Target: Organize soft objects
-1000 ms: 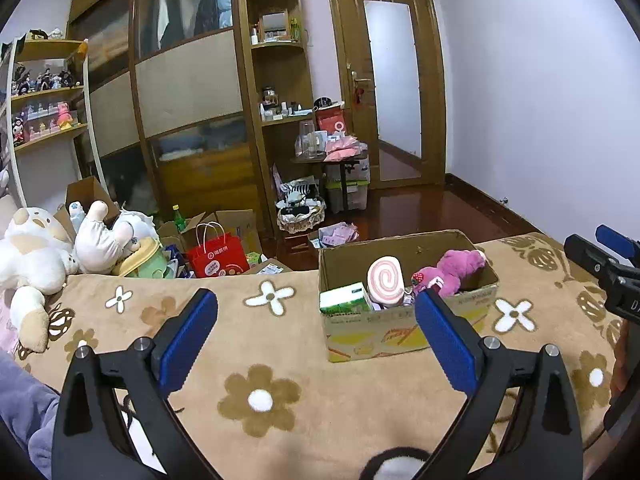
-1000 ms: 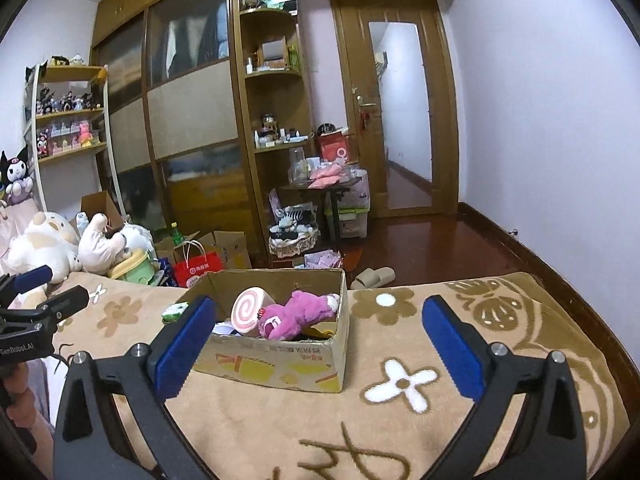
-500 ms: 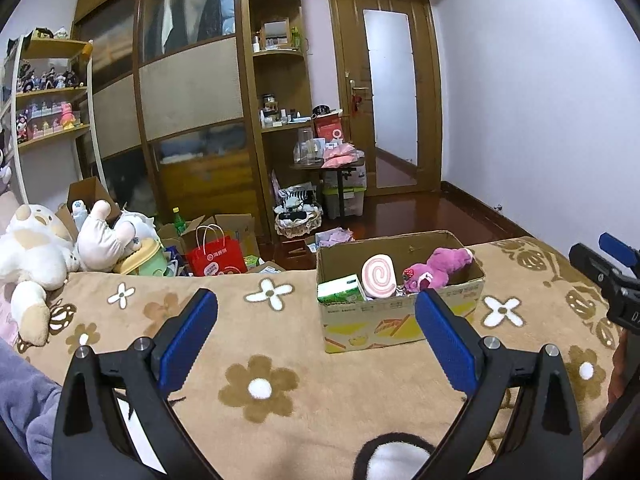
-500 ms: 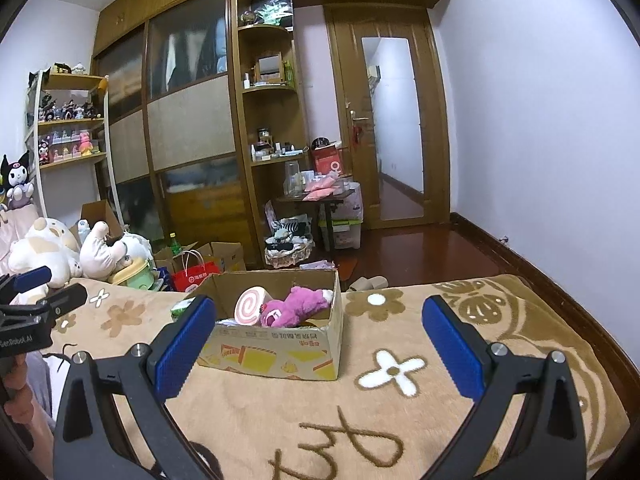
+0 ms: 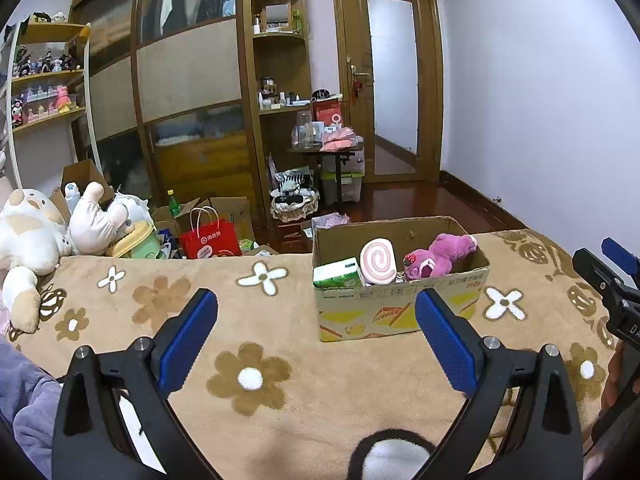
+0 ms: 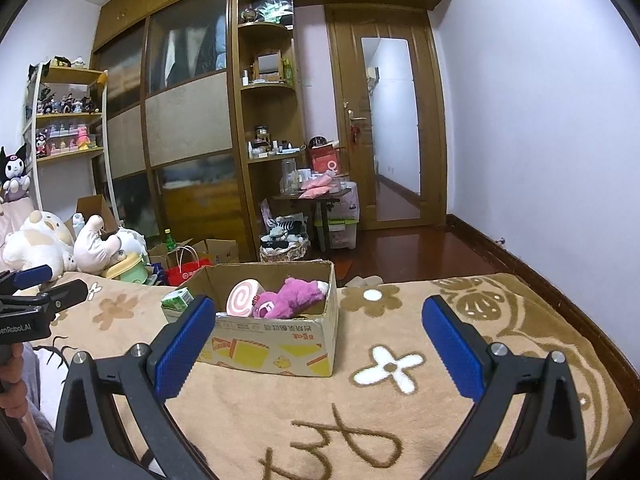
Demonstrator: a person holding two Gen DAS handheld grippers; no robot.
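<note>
Soft objects, boxed: cardboard box [image 5: 400, 312], open top, printed front, standing on a tan flower-patterned blanket [image 5: 280, 360]. Contents: pink plush bear [image 5: 438, 260] lying on its side toward the right end; pink-and-white swirl roll cushion [image 5: 378, 262] upright at centre, touching the bear; green-and-white carton [image 5: 338, 274] at the left end.

Left gripper [image 5: 316, 336]: blue pads spread wide, holding nothing, above the blanket, near side of the box.

Right gripper [image 6: 318, 344]: pads equally wide apart, empty, box just beyond its left pad.

Unboxed: large white-and-tan plush [image 5: 28, 236] and white plush [image 5: 96, 220] at the blanket's far left edge. Red paper bag [image 5: 210, 238] on the floor behind.
</note>
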